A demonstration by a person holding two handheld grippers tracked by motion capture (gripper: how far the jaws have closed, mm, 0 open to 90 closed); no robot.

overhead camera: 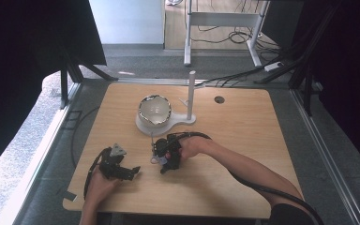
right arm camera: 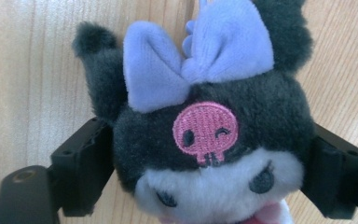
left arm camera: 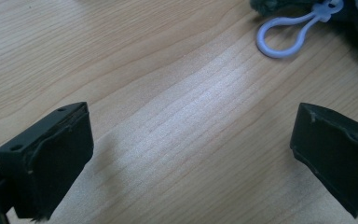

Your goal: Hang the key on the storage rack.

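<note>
Right hand-held gripper [right arm camera: 205,186] is clamped across the head of a black-and-white plush toy with a purple bow [right arm camera: 209,126], lying on the wooden bench [overhead camera: 225,187]. Soft plush should be squeezed evenly before lifting.

- The plush toy [right arm camera: 209,140] between the right hand-held gripper's [right arm camera: 205,172] jaws is cut off below its eyes.
- Ahead of the left hand-held gripper [left arm camera: 191,154], the white loop's [left arm camera: 284,37] plush is cropped.

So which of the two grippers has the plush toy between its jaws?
The right gripper: its jaws press both sides of the black plush toy's head. The left gripper stands open over bare table.
</note>
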